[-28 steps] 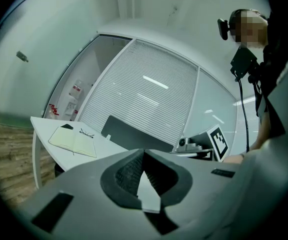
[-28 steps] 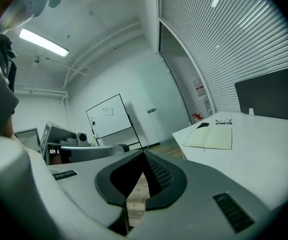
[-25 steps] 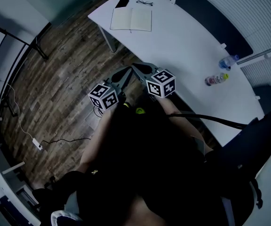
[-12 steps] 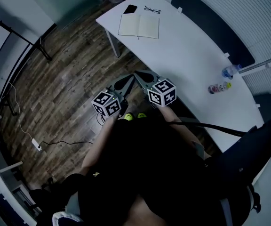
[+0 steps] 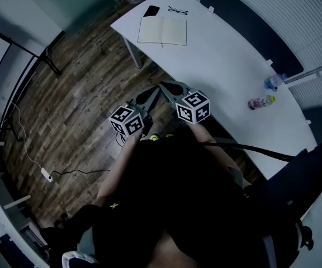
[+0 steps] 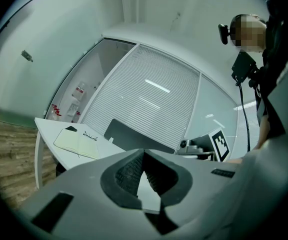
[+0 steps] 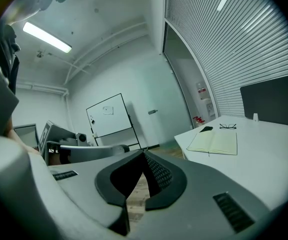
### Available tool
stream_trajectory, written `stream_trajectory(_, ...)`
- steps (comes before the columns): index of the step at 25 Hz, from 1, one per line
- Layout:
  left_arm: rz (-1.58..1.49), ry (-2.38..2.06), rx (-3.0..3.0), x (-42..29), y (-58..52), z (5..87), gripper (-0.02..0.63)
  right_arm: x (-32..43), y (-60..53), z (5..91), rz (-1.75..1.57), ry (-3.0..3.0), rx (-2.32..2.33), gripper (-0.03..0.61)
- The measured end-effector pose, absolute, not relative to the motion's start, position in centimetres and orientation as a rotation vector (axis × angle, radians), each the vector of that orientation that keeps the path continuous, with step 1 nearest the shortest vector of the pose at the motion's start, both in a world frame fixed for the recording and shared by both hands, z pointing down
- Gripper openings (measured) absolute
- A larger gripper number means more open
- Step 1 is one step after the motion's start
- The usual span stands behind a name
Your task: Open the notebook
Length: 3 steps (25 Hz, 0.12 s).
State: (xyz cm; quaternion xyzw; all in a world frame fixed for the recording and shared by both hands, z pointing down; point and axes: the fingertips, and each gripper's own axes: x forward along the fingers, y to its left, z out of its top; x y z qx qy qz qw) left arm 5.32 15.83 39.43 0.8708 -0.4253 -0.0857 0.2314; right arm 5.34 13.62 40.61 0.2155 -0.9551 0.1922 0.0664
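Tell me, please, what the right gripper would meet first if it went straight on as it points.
Likely the wooden floor: the right gripper, jaws shut, aims left of the table and notebook, though depth is unclear.

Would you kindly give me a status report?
Left gripper shut, empty; right gripper shut, empty. Cream paper notebook already open on white table, far off. Black phone, glasses beside it.

No word, brand or number can be read. The two white cubes [image 5: 126, 121] [image 5: 193, 106] bear only black square marker patterns; marks on the white wall board [image 7: 109, 115], the small clear bottles [image 5: 261, 102] and the open cream paper notebook [image 5: 162, 30] are too small to read
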Motion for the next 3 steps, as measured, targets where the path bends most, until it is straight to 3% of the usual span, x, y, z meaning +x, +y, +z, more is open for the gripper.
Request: stream_trajectory(3,-0.237,-1.168,2.387,5.72,15.41,39.62,0.014,5.72,13.20,40.81,0.588,-2.884,0.642,-0.015)
